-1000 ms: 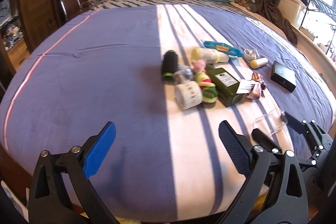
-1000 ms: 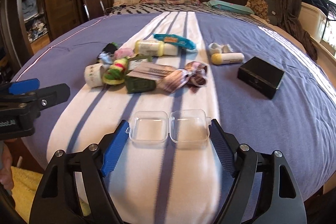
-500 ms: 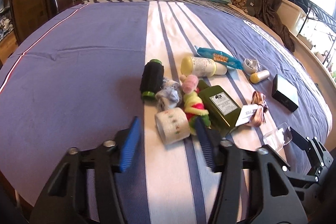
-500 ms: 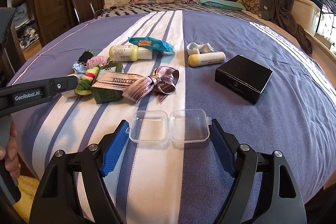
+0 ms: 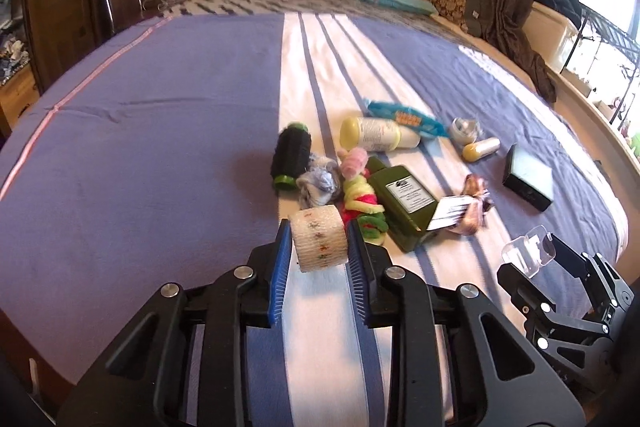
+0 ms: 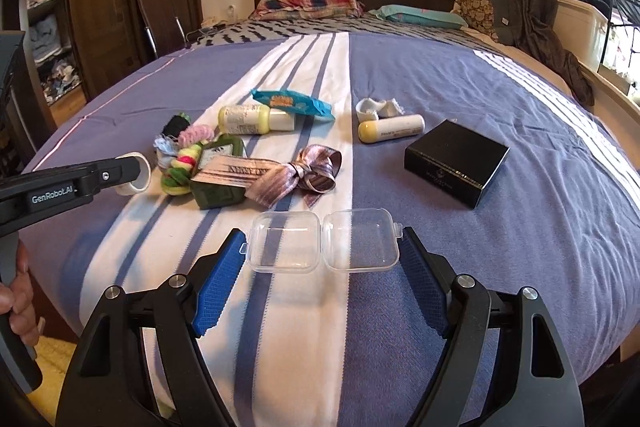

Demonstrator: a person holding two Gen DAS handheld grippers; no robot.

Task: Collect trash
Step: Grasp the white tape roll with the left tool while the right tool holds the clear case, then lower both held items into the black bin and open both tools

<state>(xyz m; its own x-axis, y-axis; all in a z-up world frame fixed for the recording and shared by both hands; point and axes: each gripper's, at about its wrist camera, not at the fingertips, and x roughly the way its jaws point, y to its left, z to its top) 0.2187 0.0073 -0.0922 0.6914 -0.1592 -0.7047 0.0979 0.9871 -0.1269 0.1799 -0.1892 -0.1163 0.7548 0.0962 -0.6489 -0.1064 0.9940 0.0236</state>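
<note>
Left gripper (image 5: 318, 247), newly closed around tape roll (image 5: 319, 245).

Our left tongs (image 5: 319, 241) have just closed, blue pads pressed on both sides of a white roll (image 5: 319, 239). Our right tongs (image 6: 322, 267) stand wide, clasping an opened clear case (image 6: 323, 241) end to end.
</note>
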